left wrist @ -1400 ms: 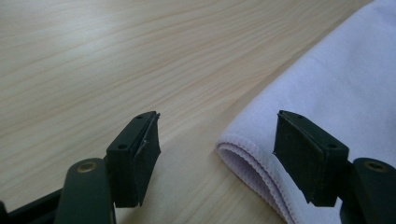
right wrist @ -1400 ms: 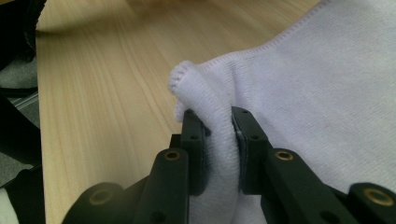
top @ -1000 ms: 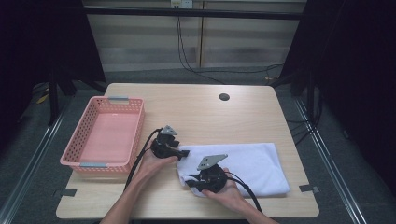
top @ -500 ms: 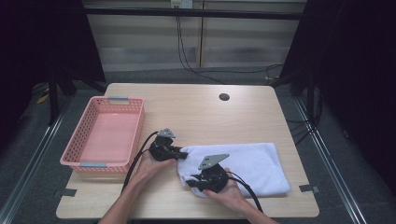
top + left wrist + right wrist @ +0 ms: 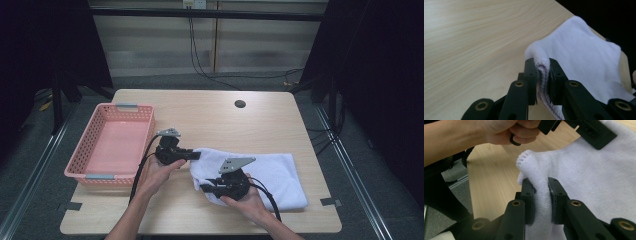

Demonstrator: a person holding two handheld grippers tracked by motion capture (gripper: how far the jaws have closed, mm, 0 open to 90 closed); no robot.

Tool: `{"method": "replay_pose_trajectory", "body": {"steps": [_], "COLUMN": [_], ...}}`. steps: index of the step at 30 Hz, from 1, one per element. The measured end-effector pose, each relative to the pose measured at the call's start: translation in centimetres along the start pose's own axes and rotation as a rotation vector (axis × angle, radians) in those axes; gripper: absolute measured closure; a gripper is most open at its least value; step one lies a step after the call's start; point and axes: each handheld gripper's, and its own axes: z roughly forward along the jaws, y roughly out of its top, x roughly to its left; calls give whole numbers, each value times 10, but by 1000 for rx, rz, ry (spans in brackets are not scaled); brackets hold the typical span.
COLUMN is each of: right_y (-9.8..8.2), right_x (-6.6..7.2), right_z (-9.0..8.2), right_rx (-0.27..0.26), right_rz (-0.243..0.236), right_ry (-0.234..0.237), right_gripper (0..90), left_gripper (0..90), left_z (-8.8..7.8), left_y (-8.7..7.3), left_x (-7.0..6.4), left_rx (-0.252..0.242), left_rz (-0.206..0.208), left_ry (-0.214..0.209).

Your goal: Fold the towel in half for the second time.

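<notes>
While both claws pinch the towel's near-left end, the scene reads as follows, nearest first.

Right claw [image 5: 206, 189]: clenched on the white towel [image 5: 260, 172]; in the right gripper view its jaws stand close together with a fold of the towel's hemmed corner [image 5: 529, 163] squeezed between them.

Left claw [image 5: 196, 155]: grasping the towel too; its jaws have just been closing, and in the left gripper view a doubled edge of cloth [image 5: 543, 65] sits pressed between the pads.

Towel, place: on the tabletop [image 5: 210, 120], spreading away from both claws to their right; its left end is bunched and lifted slightly at the two grips, and the rest lies flat.

Towel, long axis: it runs left to right across the tabletop, roughly parallel to the near edge; the gripped short end points toward the basket, the free short end toward the tabletop's right edge.

Step in hand: I judge this the start of a fold or a lift, with both corners of one short end secured.

Next move: likely raise the two corners together, keep them level and evenly spaced, and carry them over toward the far right end without letting the cloth slip from either claw.

Pink basket [image 5: 111, 145]: beyond the left claw to its left, apart from the towel, with nothing inside.
</notes>
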Motion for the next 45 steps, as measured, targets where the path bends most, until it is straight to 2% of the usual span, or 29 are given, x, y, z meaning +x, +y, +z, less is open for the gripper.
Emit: {"method": "replay_pose_trajectory", "body": {"steps": [2, 5, 9, 10, 11, 12, 13, 14, 18, 21, 22, 23, 25, 26, 29, 30, 32, 33, 35, 37, 39, 40, 45], "right_y": [0, 3, 10, 16, 16, 24, 24, 30, 40, 44, 46, 52, 55, 59, 58, 52, 44, 44, 38, 32, 30, 25, 14], "right_x": [3, 7, 10, 13, 13, 17, 17, 22, 30, 34, 36, 38, 38, 40, 41, 40, 36, 36, 32, 26, 23, 18, 7], "right_z": [3, 5, 6, 6, 6, 7, 7, 8, 10, 8, 8, 6, 5, 5, 7, 9, 8, 8, 3, -10, -14, -22, -33], "right_rx": [7, 7, -15, -26, -26, -39, -39, -46, -67, -79, -84, -100, -112, -132, -133, -128, -129, -129, -139, -164, -172, -191, -201], "right_rz": [-2, -10, -14, -12, -12, -19, -19, -31, -43, -47, -49, -51, -47, -46, -51, -45, -30, -30, -16, 5, 16, 36, 62], "right_ry": [8, 16, 19, 20, 20, 24, 24, 27, 52, 56, 58, 58, 64, 70, 62, 51, 45, 45, 35, 21, 16, 0, -25], "right_gripper": [767, 767, 767, 767, 767, 768, 768, 767, 768, 768, 768, 768, 768, 769, 769, 769, 769, 769, 769, 768, 768, 768, 767], "left_gripper": [798, 799, 799, 799, 798, 798, 798, 798, 798, 798, 798, 798, 798, 798, 798, 798, 798, 798, 797, 797, 797, 796, 795], "left_z": [-8, -14, -23, -31, -31, -35, -39, -49, -58, -68, -72, -78, -80, -80, -74, -63, -53, -53, -45, -34, -30, -26, -2], "left_y": [4, 3, 5, 8, 8, 10, 11, 14, 17, 23, 26, 31, 33, 37, 37, 34, 34, 34, 36, 45, 48, 50, 55], "left_x": [-3, -5, -2, -2, -2, -1, -1, -2, -7, -10, -11, -15, -17, -20, -19, -19, -19, -19, -22, -27, -28, -29, -31], "left_rx": [23, 26, 2, -2, -2, -1, 2, -16, -27, -20, -24, -25, -25, -10, -9, 4, 12, 12, 7, 19, 19, 24, 40], "left_rz": [24, 24, 2, -2, -2, -7, -3, -7, -10, 8, 7, 14, 20, 40, 35, 31, 30, 30, 26, 44, 38, 38, 39], "left_ry": [3, 23, 29, 33, 33, 38, 38, 28, 39, 43, 48, 77, 93, 107, 96, 95, 82, 82, 74, 69, 70, 65, 64]}}
